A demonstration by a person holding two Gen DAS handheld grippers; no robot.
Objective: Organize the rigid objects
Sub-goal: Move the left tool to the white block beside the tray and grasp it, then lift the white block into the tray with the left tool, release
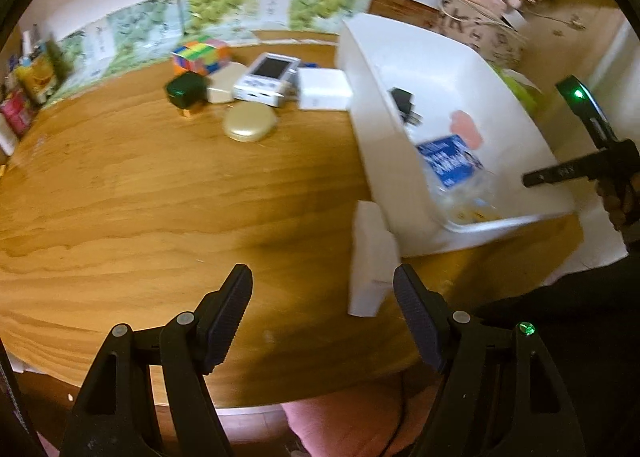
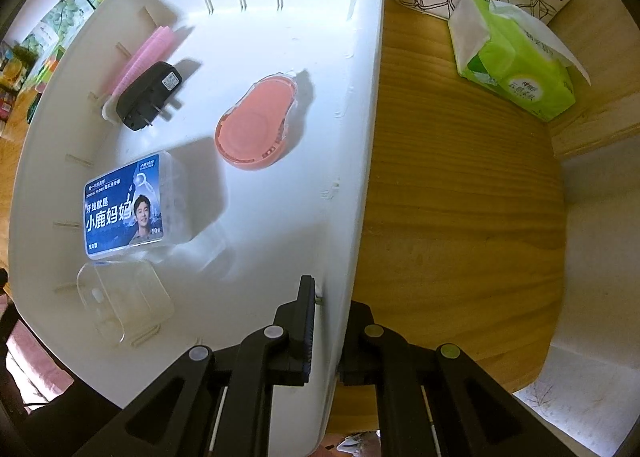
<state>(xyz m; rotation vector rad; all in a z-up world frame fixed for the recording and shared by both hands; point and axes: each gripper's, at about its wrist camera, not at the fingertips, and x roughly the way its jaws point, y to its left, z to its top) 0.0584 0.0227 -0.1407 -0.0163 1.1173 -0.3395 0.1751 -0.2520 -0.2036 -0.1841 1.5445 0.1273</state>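
Two grippers: right gripper (image 2: 324, 321) fingers clamp white bin (image 2: 360, 137) wall, outer finger hidden; left gripper (image 1: 322, 309) fingers wide, empty; white box (image 1: 372, 257) blurred.

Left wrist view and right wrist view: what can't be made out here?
- Left wrist view: motion blur smears the items in the white bin and the clutter on the far table.
- Right wrist view: the bin's wall hides the right tool's outer pad.
- The clear plastic piece is too transparent to identify.
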